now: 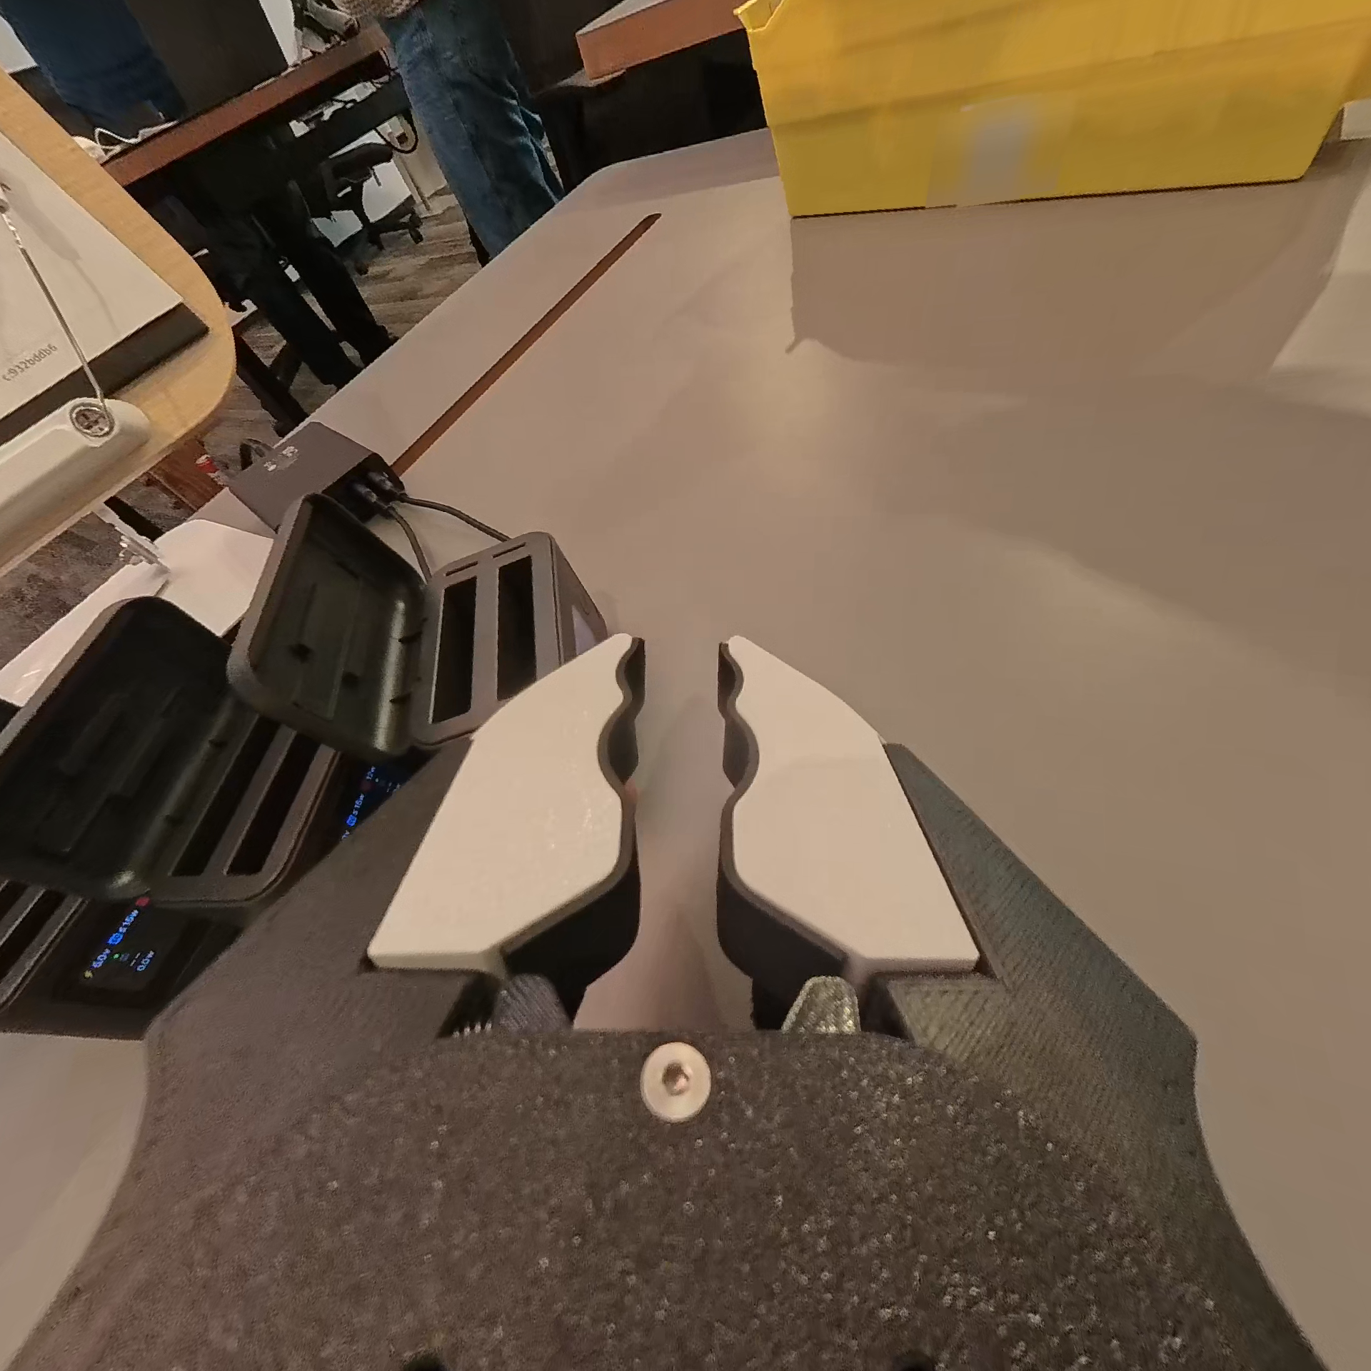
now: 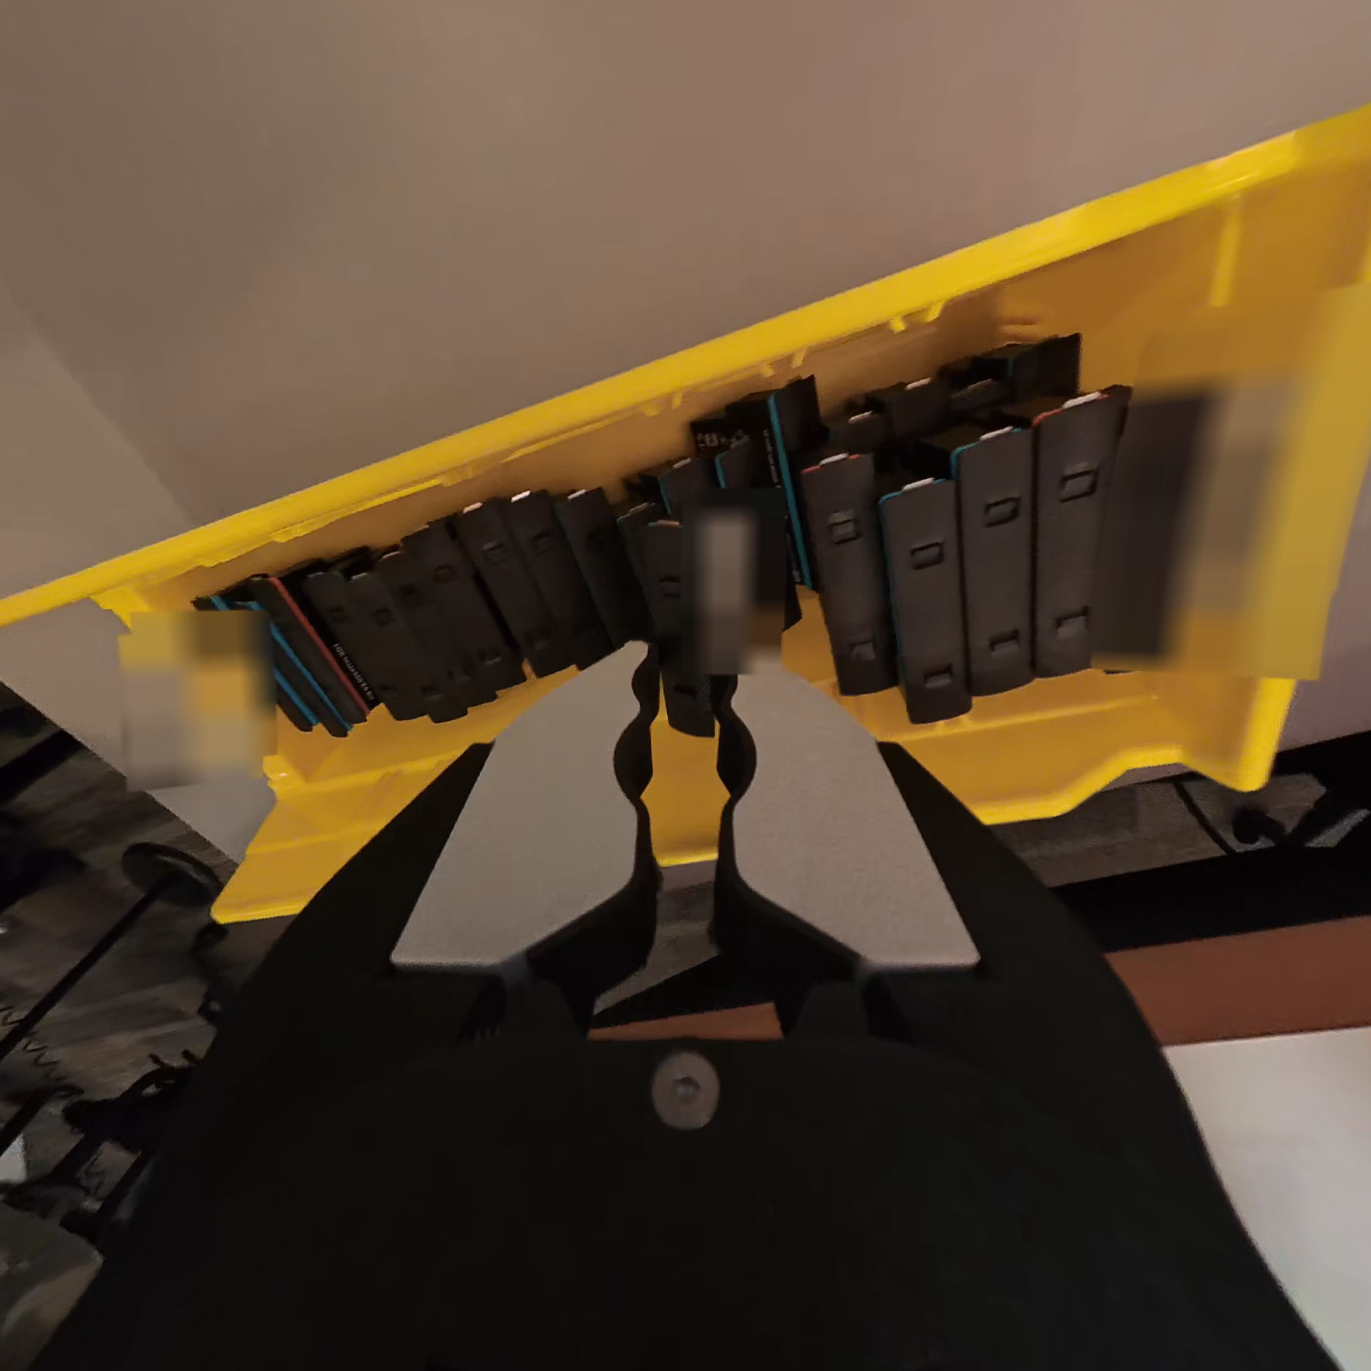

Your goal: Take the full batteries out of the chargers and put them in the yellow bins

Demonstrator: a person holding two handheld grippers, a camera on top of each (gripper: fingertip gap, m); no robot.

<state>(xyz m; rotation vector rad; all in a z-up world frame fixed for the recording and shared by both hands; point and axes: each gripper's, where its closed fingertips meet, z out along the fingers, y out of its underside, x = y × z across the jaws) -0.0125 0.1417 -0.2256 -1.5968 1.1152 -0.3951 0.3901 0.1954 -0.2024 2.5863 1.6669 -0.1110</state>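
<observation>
Chargers (image 1: 475, 638): we see them at left on the desk (image 1: 964, 519), lids up, slots empty.
Left tongs (image 1: 679, 653): narrowly parted, holding nothing, above the desk.
Yellow bin (image 2: 519, 445): batteries (image 2: 927, 586) stand in rows inside.
Right tongs (image 2: 686, 668): we hold one battery (image 2: 686, 705) over the bin.

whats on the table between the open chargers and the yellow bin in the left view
Nothing: in the left wrist view only bare grey tabletop lies between the open chargers and the yellow bin. The left tool hovers open over that stretch.
</observation>
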